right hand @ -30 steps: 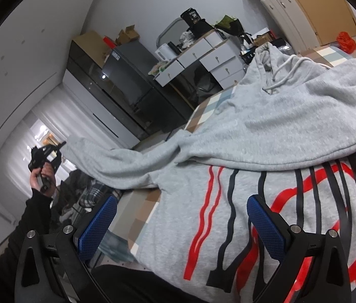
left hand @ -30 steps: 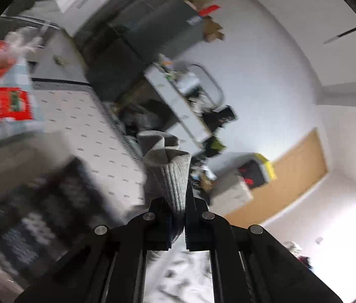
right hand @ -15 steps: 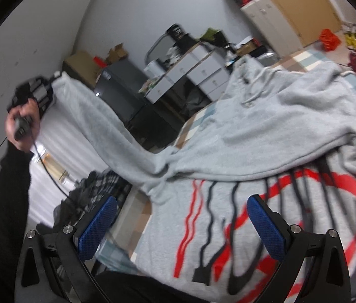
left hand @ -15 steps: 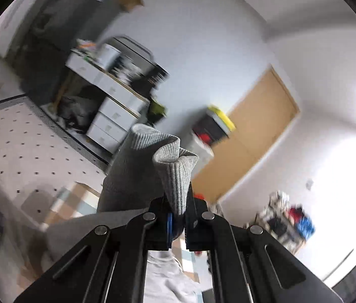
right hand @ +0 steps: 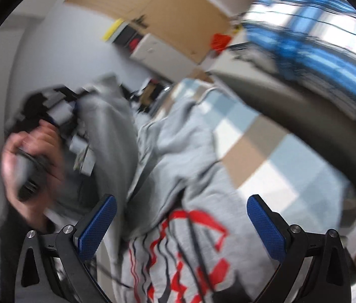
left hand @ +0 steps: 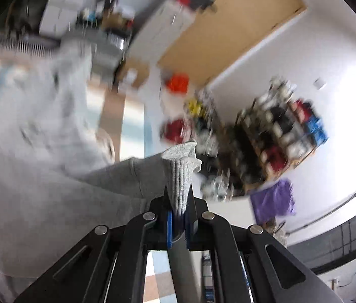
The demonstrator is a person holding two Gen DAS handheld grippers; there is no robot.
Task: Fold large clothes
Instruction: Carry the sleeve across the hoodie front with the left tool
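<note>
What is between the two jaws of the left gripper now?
The ribbed sleeve cuff of the grey hoodie is pinched in the left gripper; the left wrist view shows it.

Checkered cloth-covered surface; grey hoodie spread directly on it.

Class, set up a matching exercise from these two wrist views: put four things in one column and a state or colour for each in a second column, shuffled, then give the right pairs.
1. left gripper
2. right gripper
3. sleeve cuff
4. print on the sweatshirt

A. red and black
B. jaws wide apart, nothing between them
C. ribbed grey, pinched between blue pads
D. shut on fabric

Pairs: 1-D, 2-B, 3-C, 4-A
</note>
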